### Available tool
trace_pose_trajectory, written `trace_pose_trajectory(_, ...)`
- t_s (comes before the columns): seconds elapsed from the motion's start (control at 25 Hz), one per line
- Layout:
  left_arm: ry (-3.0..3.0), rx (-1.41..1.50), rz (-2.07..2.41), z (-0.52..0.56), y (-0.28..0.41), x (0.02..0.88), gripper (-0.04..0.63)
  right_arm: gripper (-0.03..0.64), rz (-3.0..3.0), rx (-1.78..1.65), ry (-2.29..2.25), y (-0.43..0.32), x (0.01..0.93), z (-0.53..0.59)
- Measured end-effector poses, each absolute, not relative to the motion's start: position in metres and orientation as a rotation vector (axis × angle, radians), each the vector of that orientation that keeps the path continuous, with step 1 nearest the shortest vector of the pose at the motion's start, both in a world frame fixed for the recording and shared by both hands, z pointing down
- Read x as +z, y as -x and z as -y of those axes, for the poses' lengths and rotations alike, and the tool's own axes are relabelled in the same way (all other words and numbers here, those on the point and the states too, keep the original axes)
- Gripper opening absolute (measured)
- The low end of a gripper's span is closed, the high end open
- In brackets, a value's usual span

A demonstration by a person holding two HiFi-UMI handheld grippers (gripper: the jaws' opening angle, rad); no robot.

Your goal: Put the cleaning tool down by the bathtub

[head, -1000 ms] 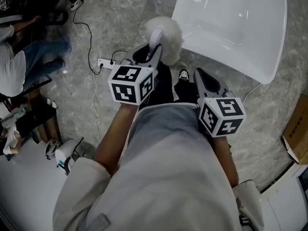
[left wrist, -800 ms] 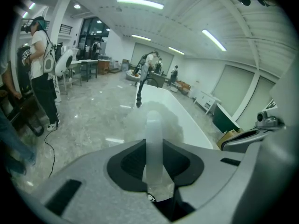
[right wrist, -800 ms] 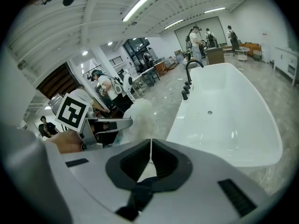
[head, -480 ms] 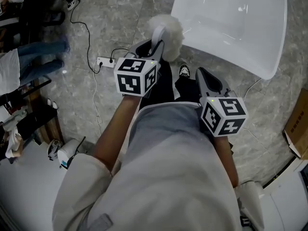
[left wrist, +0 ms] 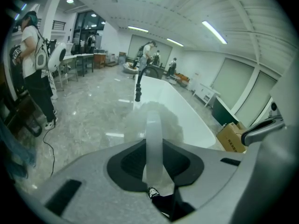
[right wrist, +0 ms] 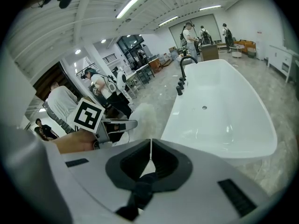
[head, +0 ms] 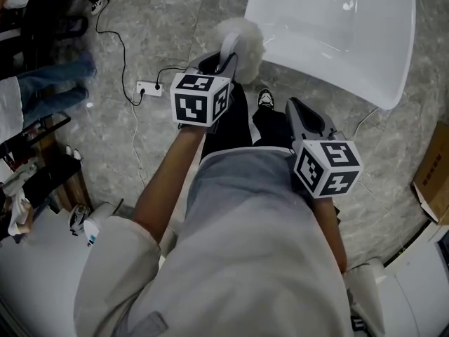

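Note:
The cleaning tool is a fluffy white brush head (head: 243,39) on a pale translucent handle (left wrist: 153,146). My left gripper (head: 224,63) is shut on that handle, and the brush head (left wrist: 154,119) sticks out ahead of the jaws, just beside the near end of the white bathtub (head: 337,34) and above the grey marble floor. In the left gripper view the bathtub (left wrist: 184,113) runs away behind the brush. My right gripper (head: 295,109) hangs lower right, near the tub's corner, jaws together with nothing between them (right wrist: 150,149).
A power strip (head: 149,88) with its cable lies on the floor left of the left gripper. My shoe (head: 265,100) shows between the grippers. A black faucet (right wrist: 183,69) stands at the tub's far side. A cardboard box (head: 432,177) sits at the right; people stand at the left.
My left gripper has sunk toward the floor with the brush, its cube now smaller and higher in the head view. The right gripper has hardly moved.

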State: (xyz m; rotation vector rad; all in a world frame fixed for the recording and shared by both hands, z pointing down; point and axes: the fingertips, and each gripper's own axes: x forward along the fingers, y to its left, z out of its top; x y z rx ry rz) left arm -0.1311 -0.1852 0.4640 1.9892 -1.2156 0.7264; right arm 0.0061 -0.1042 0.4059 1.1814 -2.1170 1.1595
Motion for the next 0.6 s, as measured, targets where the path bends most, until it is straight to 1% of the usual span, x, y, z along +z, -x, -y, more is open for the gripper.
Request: trace_pose_trajectory(0.6, -1.929, 0.772, 1.163, 0.197, 0.127, 0.509, 0.077, 0.012, 2.040, 1.185, -1.228, -0.024, 0.414, 0.100)
